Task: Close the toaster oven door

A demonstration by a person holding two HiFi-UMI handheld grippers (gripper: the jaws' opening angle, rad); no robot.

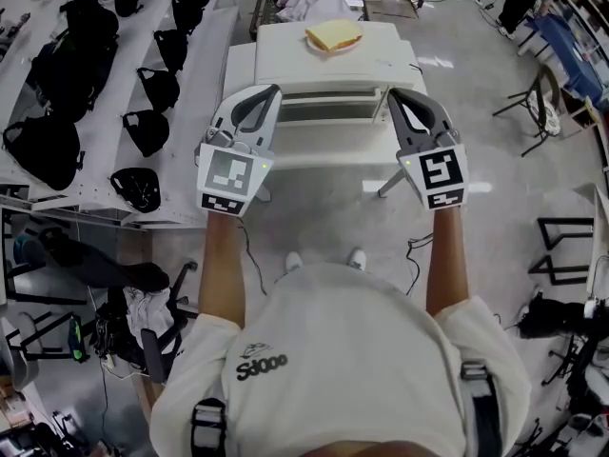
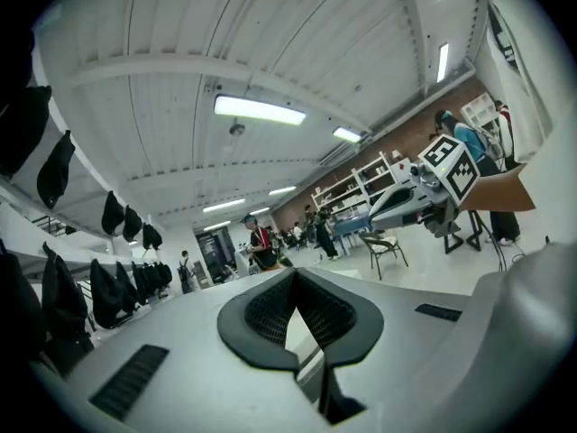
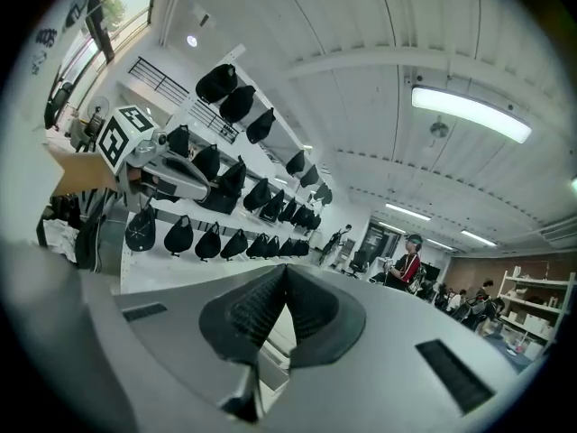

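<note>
Left of centre, left tongs: jaws pinched together on nothing. They point up the frame at the oven's left front corner. Its own view shows the pads meeting at the tip.
Centre, toaster oven: a white box on the white bench, directly up-frame of both tongs, with a slice of bread on its roof.
Centre, door: the front band with a dark slot. Its long axis runs left to right, spanning the gap between the two tips. I cannot tell whether it is fully shut.
Right of centre, right tongs: also closed and empty, aimed at the right front corner.
Nearer hand: neither, by my reading. Each tip sits near one end of the door, and contact is unclear.
</note>
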